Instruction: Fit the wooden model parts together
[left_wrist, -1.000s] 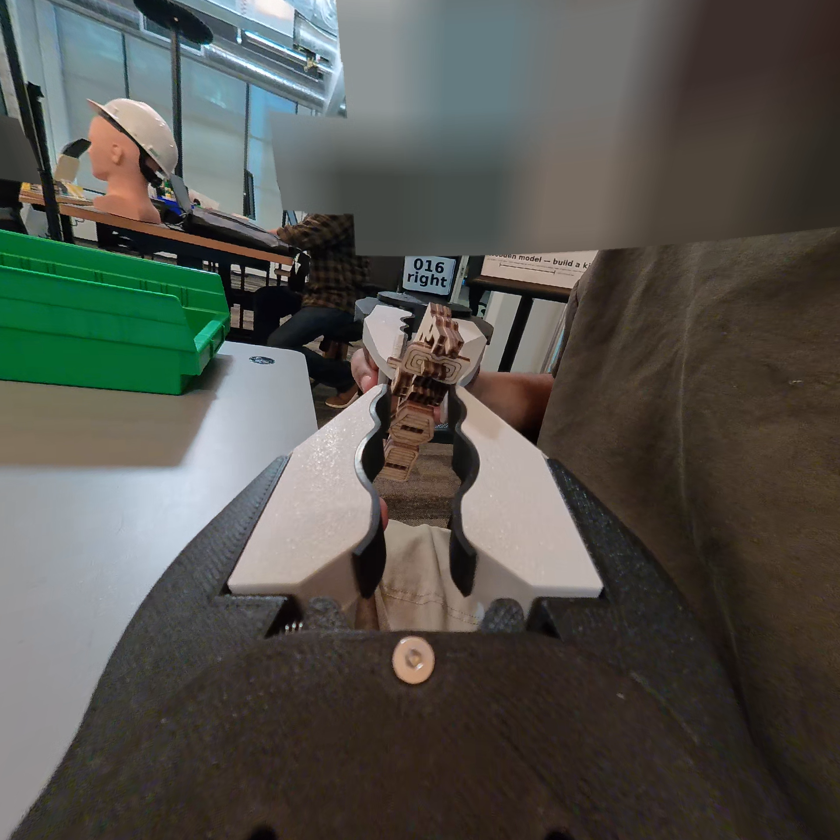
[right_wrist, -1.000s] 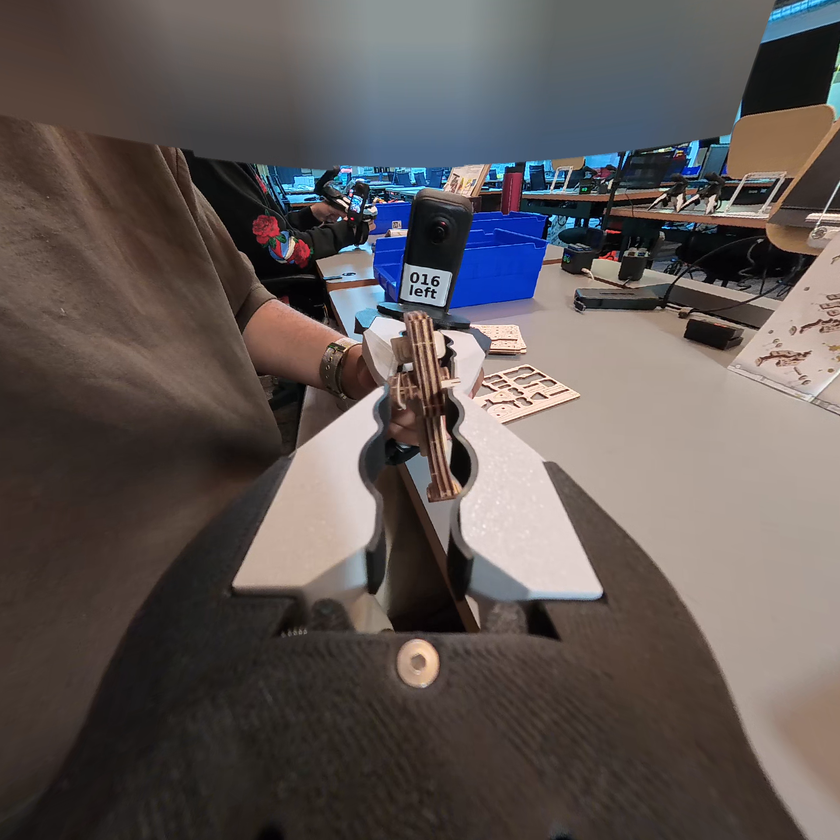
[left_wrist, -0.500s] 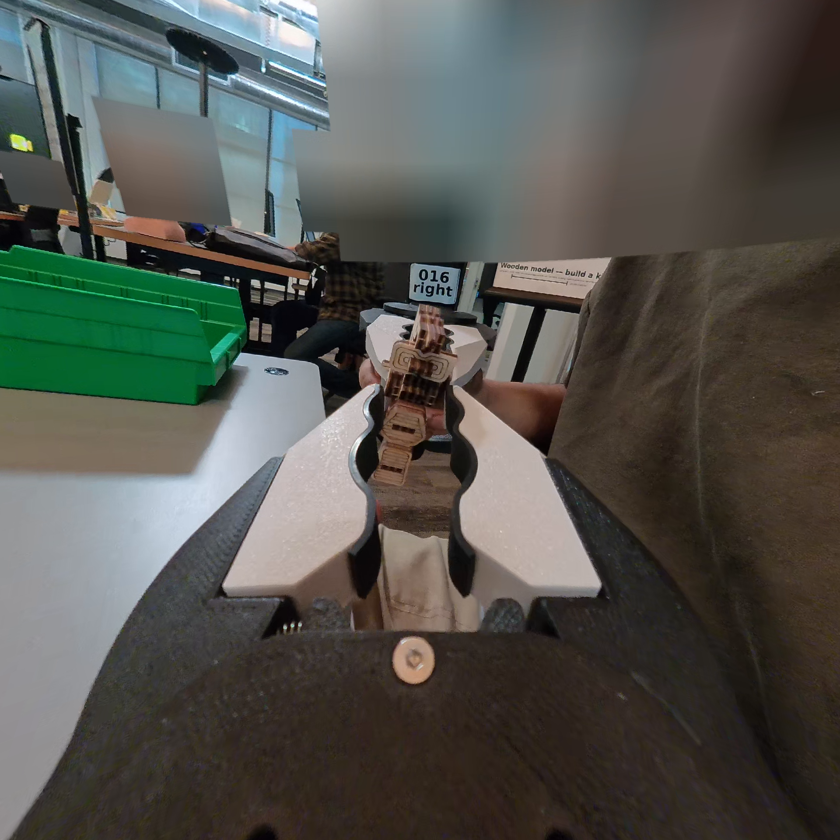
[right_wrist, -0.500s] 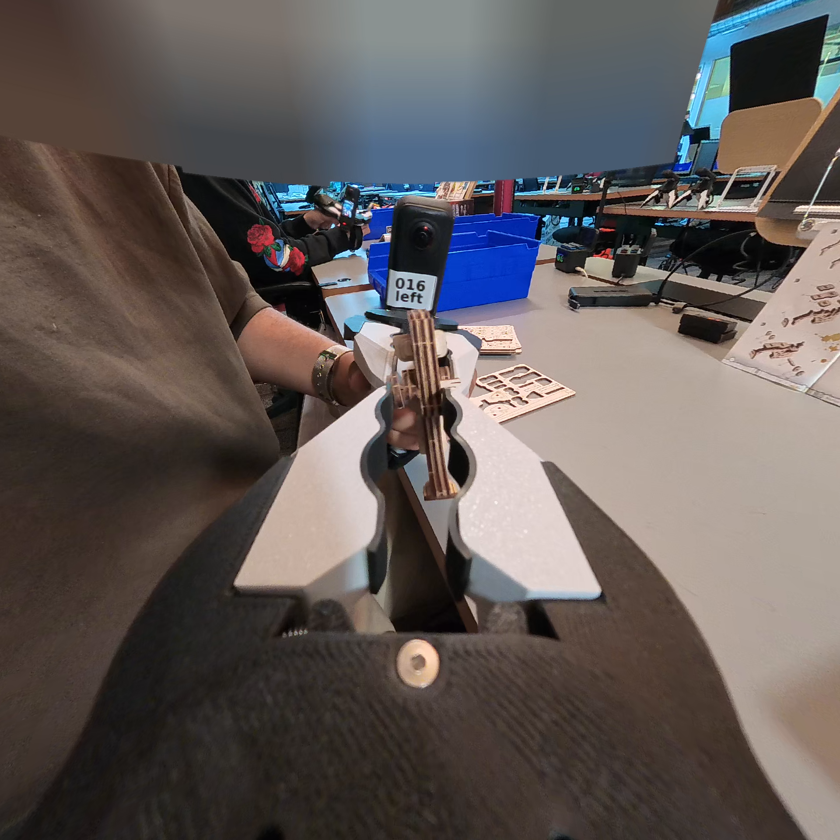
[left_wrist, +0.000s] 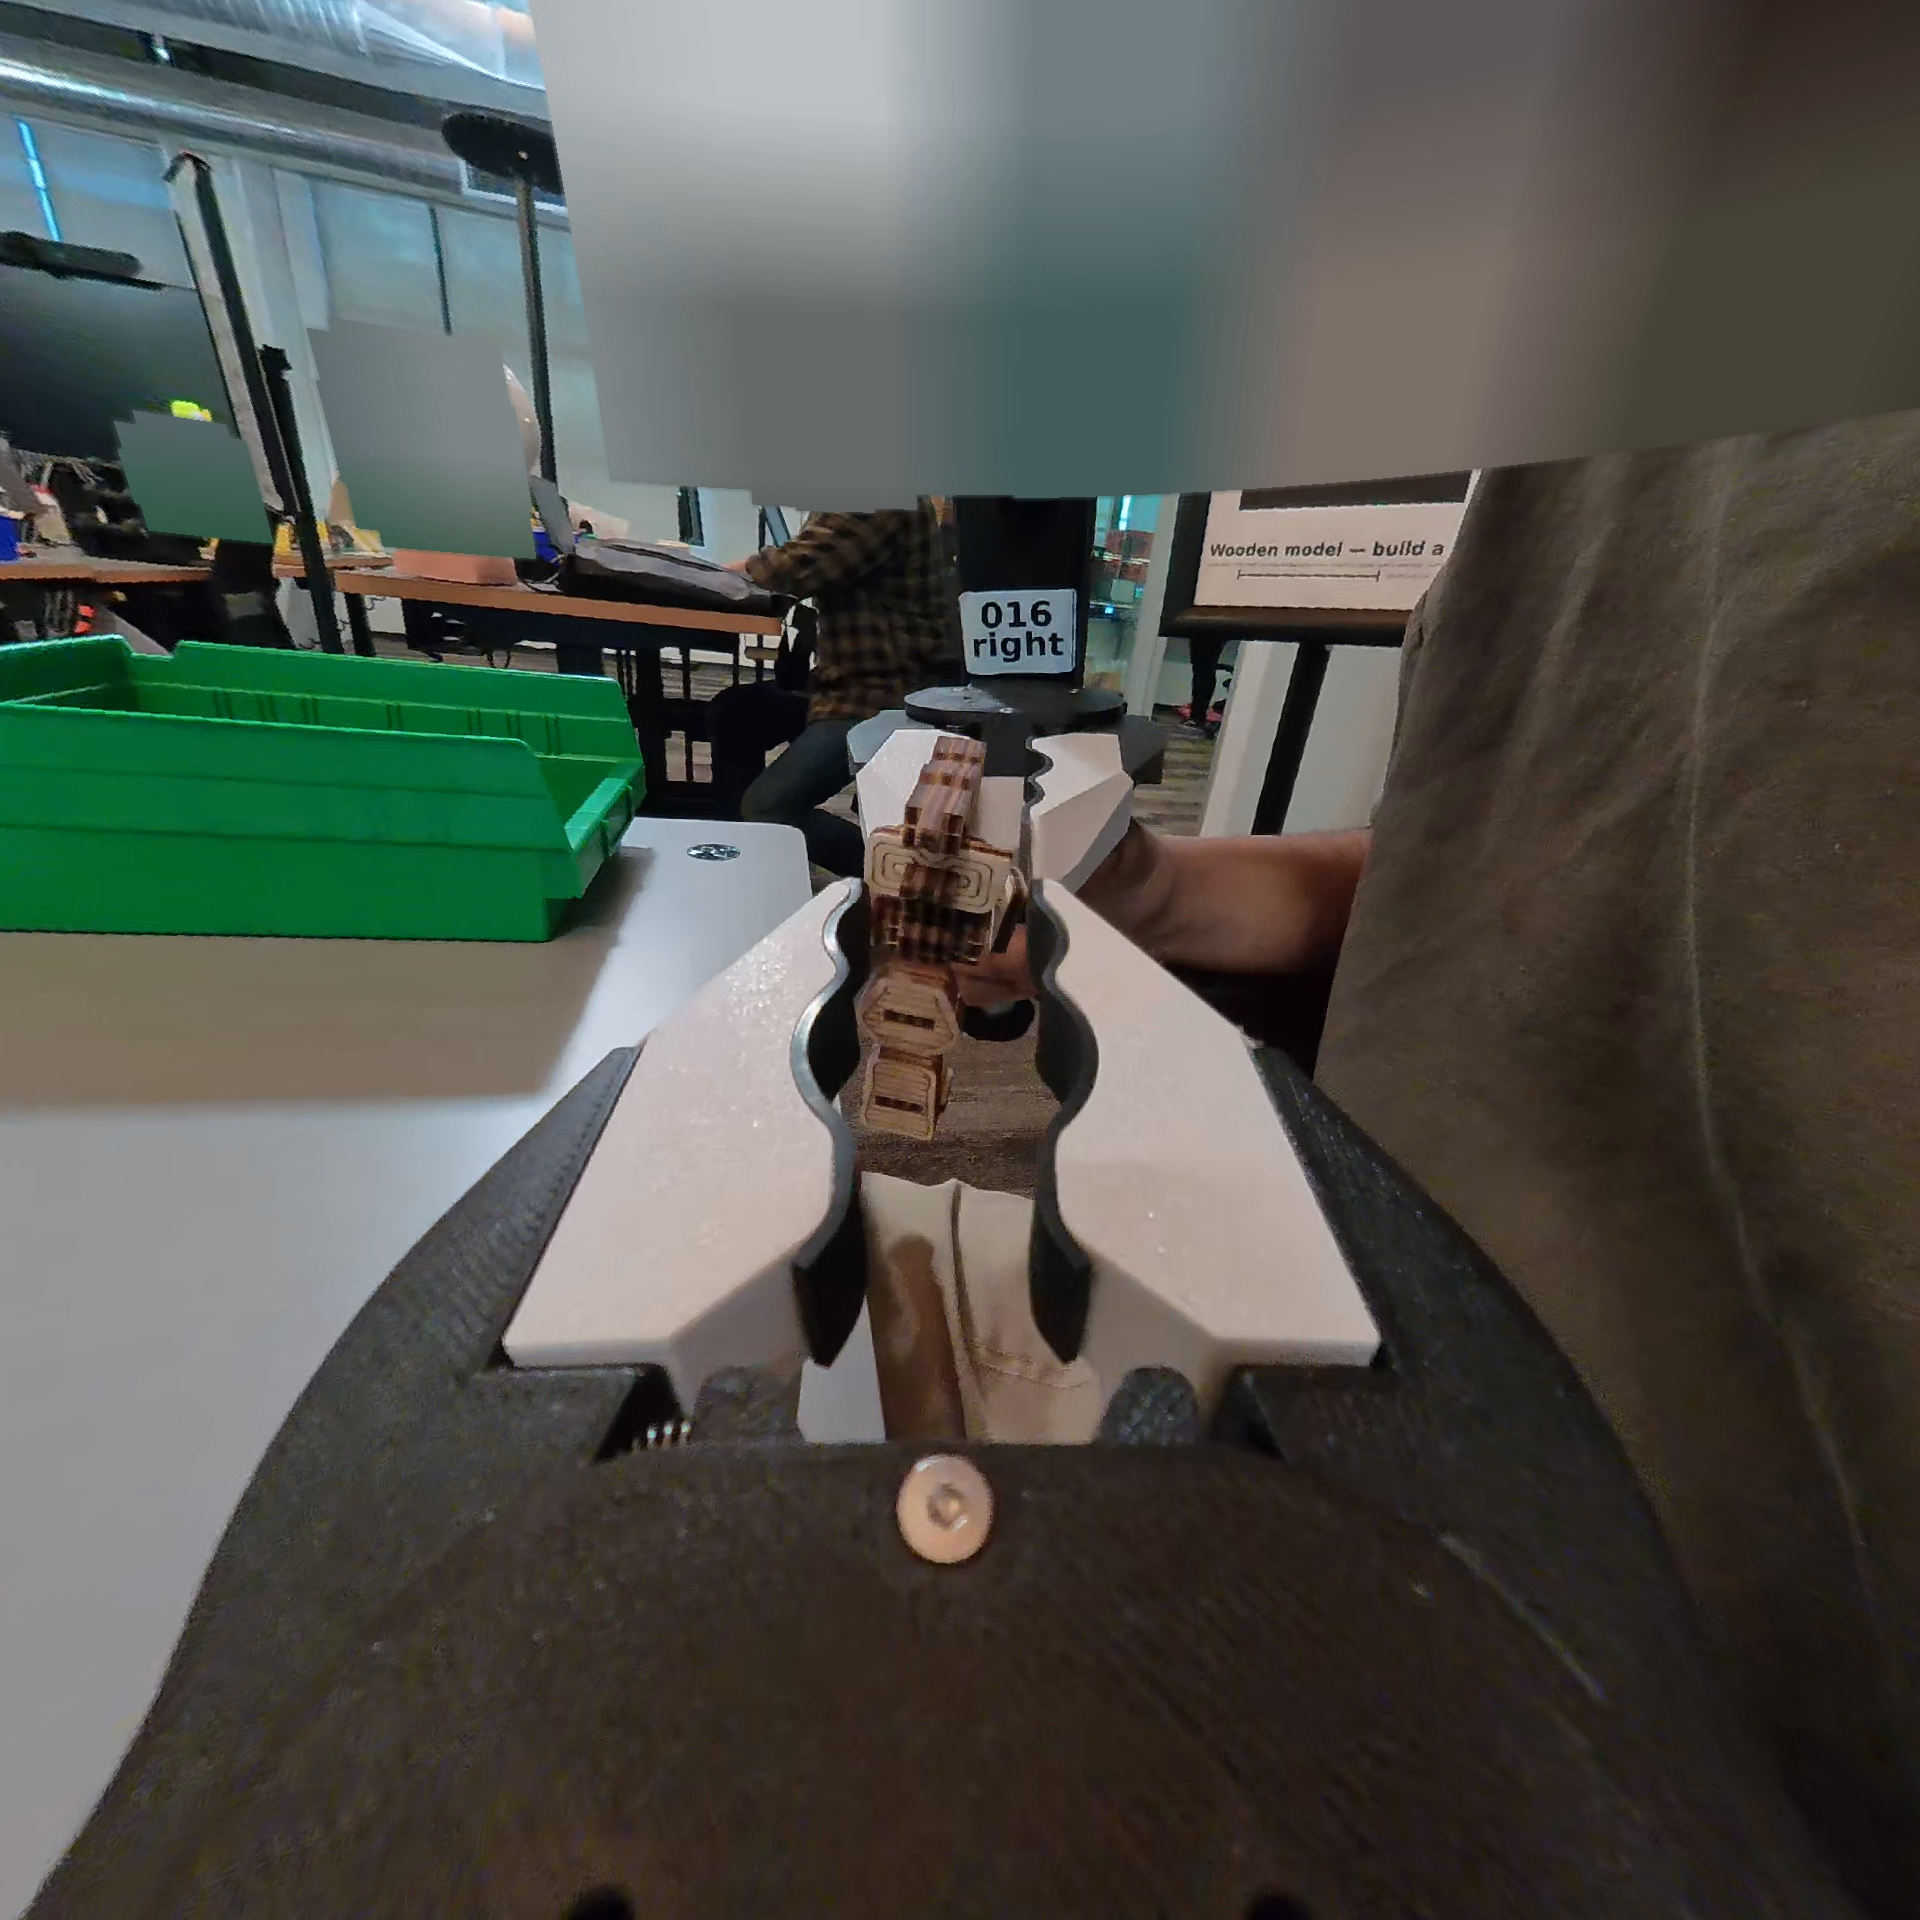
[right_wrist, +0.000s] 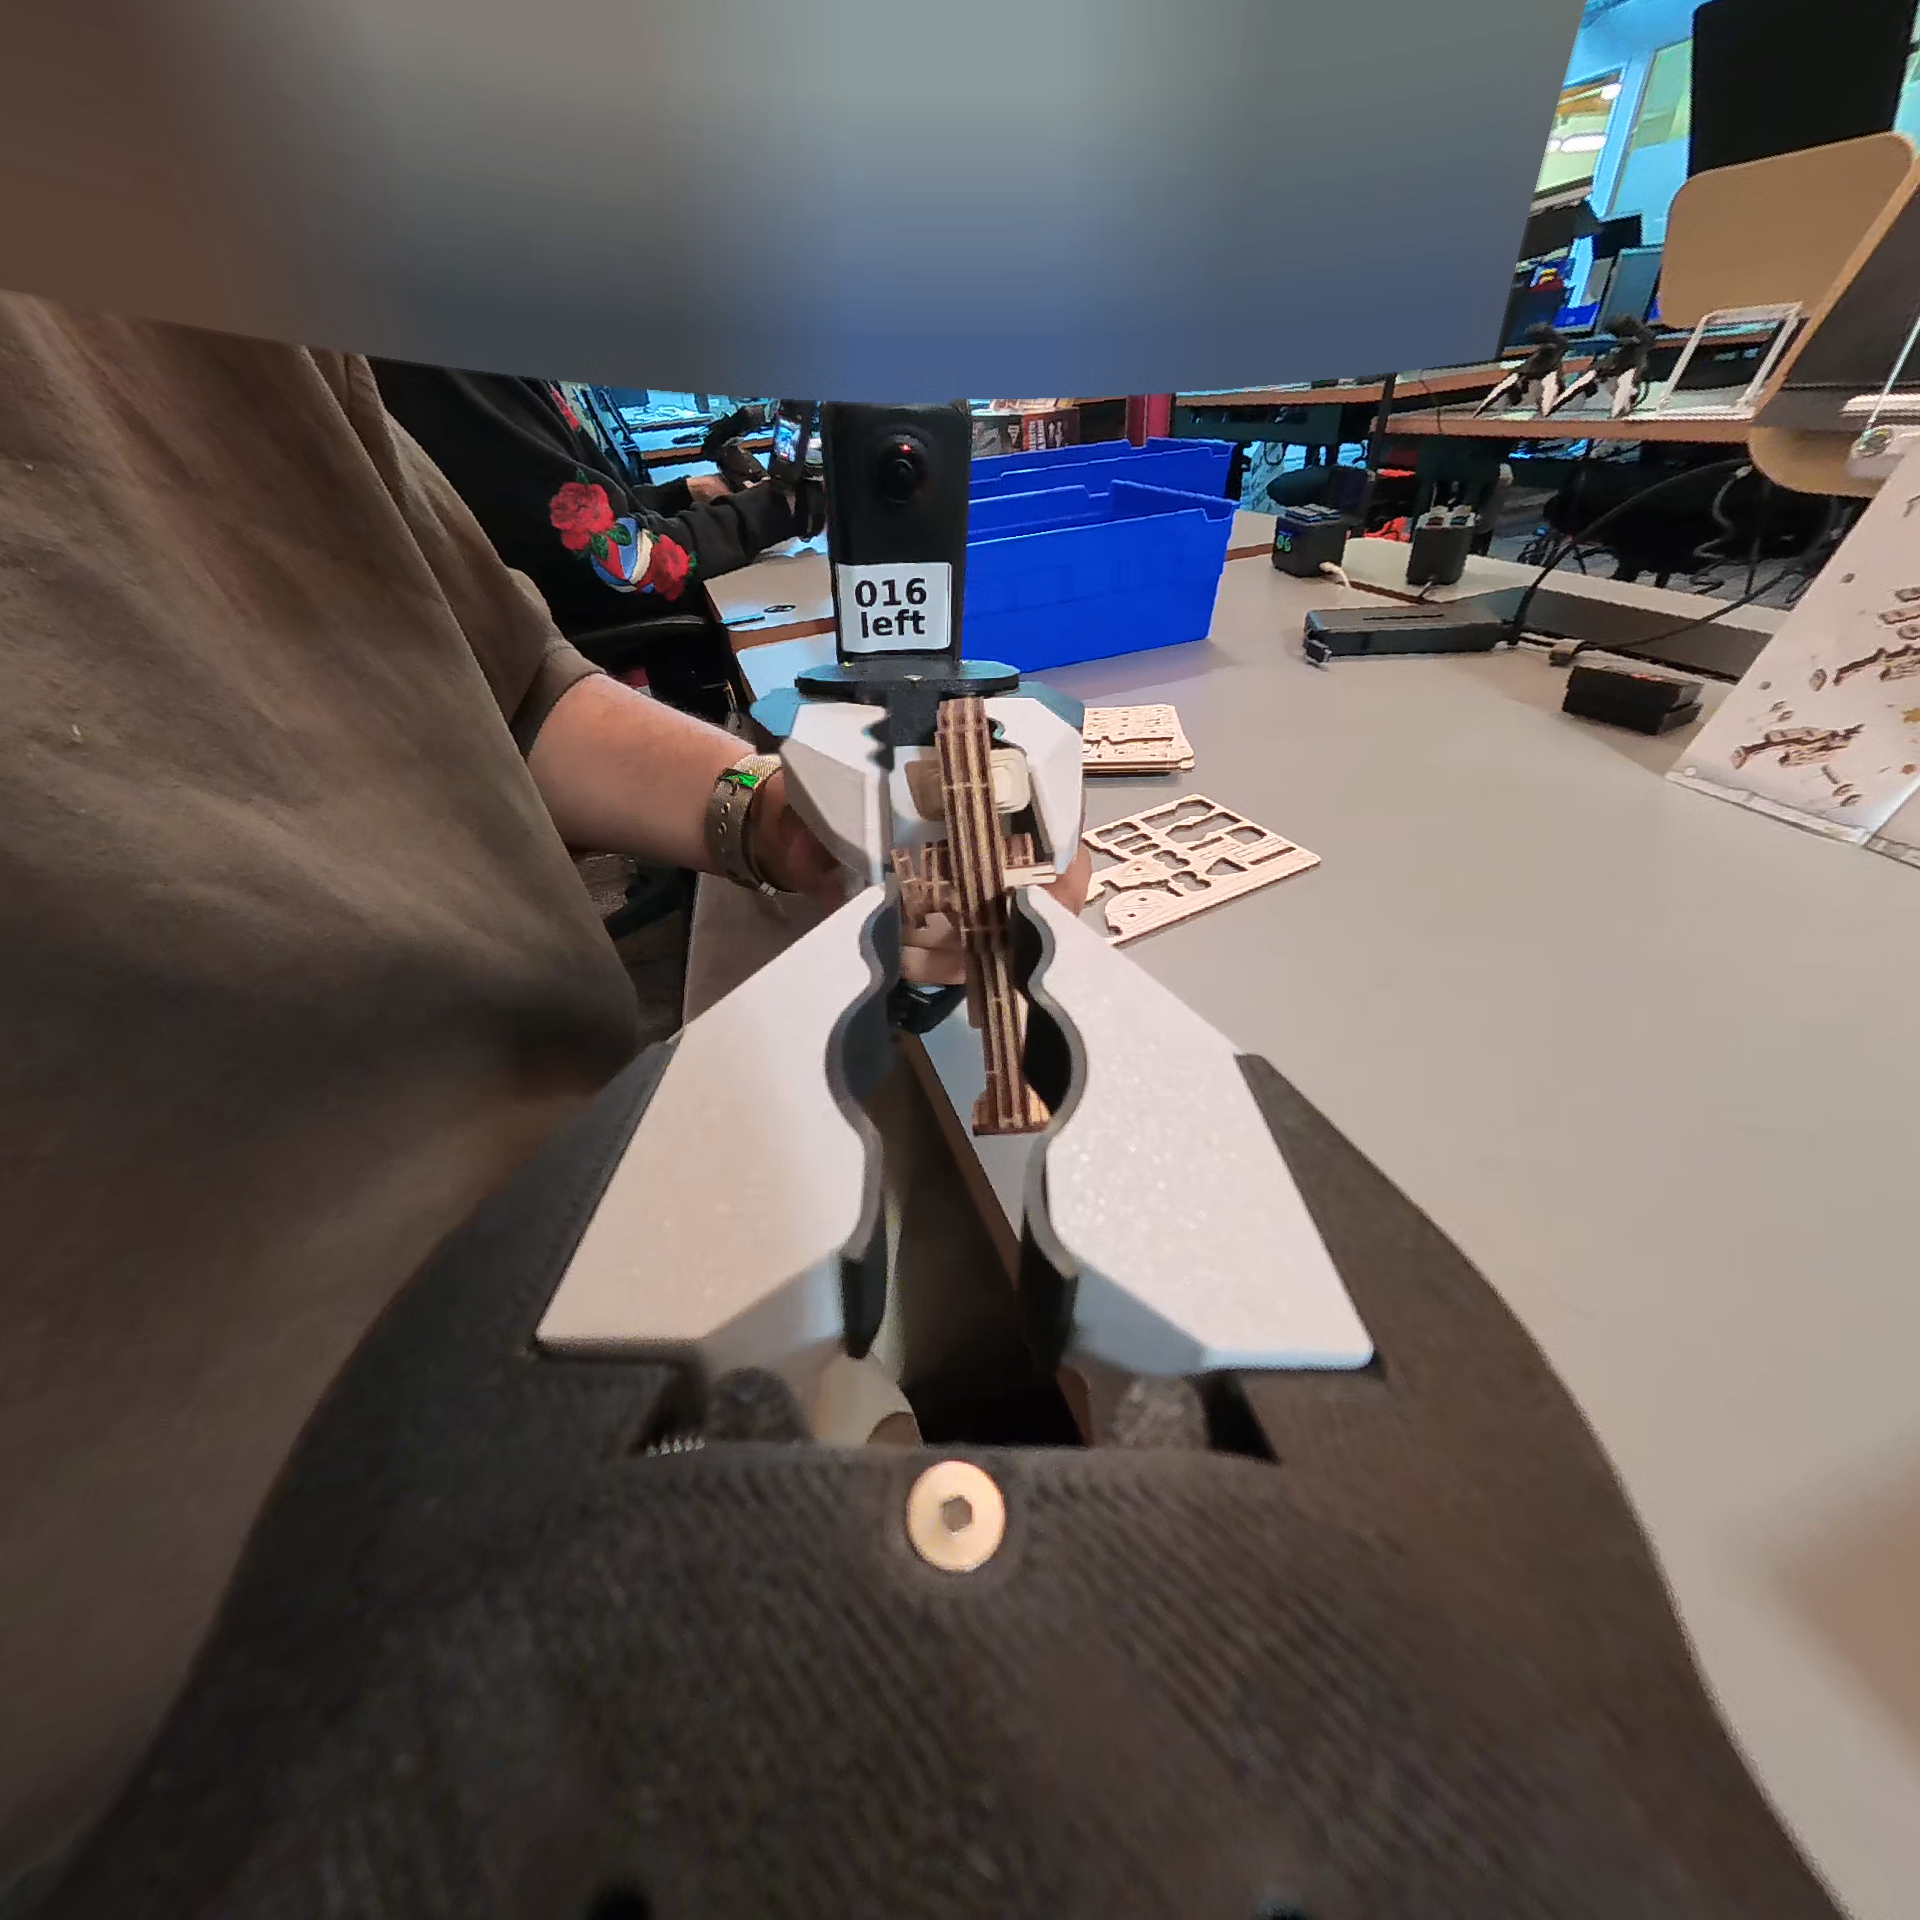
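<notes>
wooden model (left_wrist: 914, 935): tan, dark-striped edges | bin (left_wrist: 312, 790): green | bin (right_wrist: 1091, 561): blue | table (right_wrist: 1455, 1039): grey

The wooden model (left_wrist: 914, 935) hangs off the table's (right_wrist: 1455, 1039) near edge between the facing left gripper (left_wrist: 940, 914) and right gripper (right_wrist: 951, 914), with part sheets (right_wrist: 1195, 862) lying farther right and a bin (right_wrist: 1081, 561) behind them.

Grey table (right_wrist: 1455, 1039), punched wooden sheets (right_wrist: 1195, 862), blue bin (right_wrist: 1091, 571)
</notes>
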